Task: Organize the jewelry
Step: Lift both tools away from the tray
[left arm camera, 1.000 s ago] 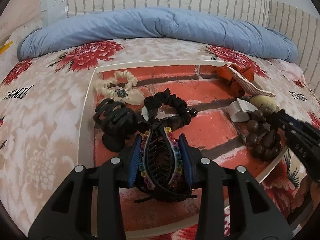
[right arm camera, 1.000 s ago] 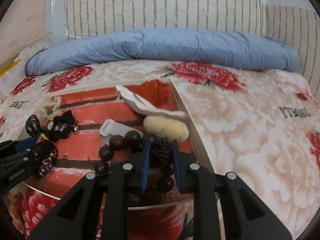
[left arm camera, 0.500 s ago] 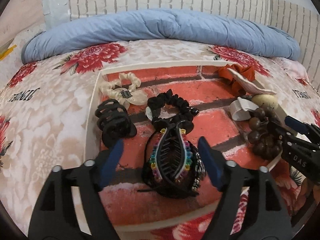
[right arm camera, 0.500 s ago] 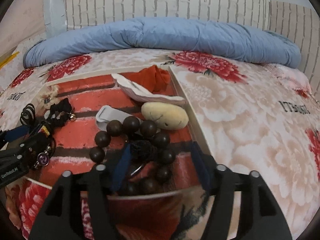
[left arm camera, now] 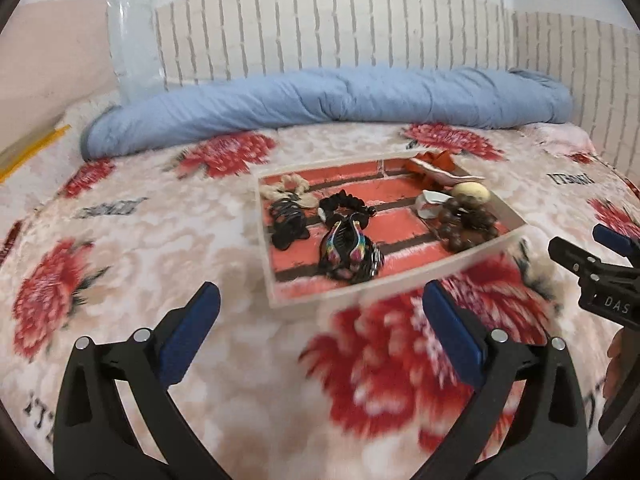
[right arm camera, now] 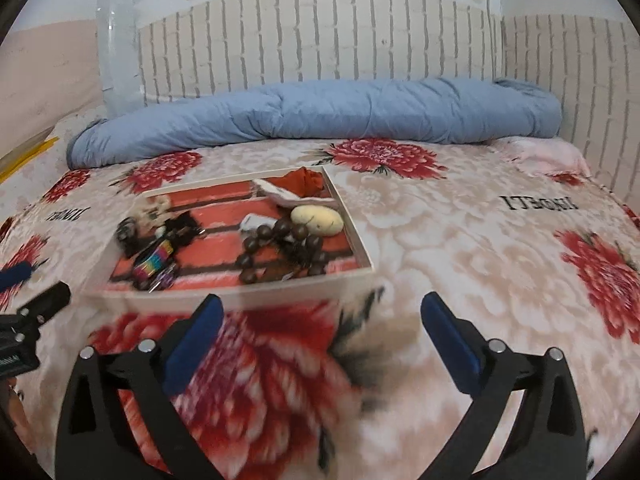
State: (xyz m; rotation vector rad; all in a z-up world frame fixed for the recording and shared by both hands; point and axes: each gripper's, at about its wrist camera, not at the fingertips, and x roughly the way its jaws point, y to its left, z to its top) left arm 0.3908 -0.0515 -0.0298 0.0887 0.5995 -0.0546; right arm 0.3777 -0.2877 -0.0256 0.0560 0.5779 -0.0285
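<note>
A shallow white tray (left arm camera: 400, 278) with a red brick-pattern floor lies on the bed; it also shows in the right wrist view (right arm camera: 240, 294). In it lie a rainbow hair claw (left arm camera: 344, 250) (right arm camera: 154, 262), a black hair claw (left arm camera: 286, 224), a black scrunchie (left arm camera: 344, 204), a cream scrunchie (left arm camera: 288, 190), a brown bead bracelet (left arm camera: 466, 226) (right arm camera: 280, 252), a cream stone (left arm camera: 472, 192) (right arm camera: 316, 220) and an orange scrunchie (right arm camera: 306, 182). My left gripper (left arm camera: 320, 320) is open and empty, well short of the tray. My right gripper (right arm camera: 320, 324) is open and empty, just before the tray's near edge.
The bed has a floral red-and-cream blanket (left arm camera: 140, 240). A rolled blue quilt (left arm camera: 340, 100) lies along the back against a brick-pattern wall (right arm camera: 320, 36). The right gripper's body (left arm camera: 600, 280) shows at the right edge of the left wrist view.
Both grippers opened, let go of the rainbow claw and the bead bracelet in the tray, and pulled back and up away from the tray.
</note>
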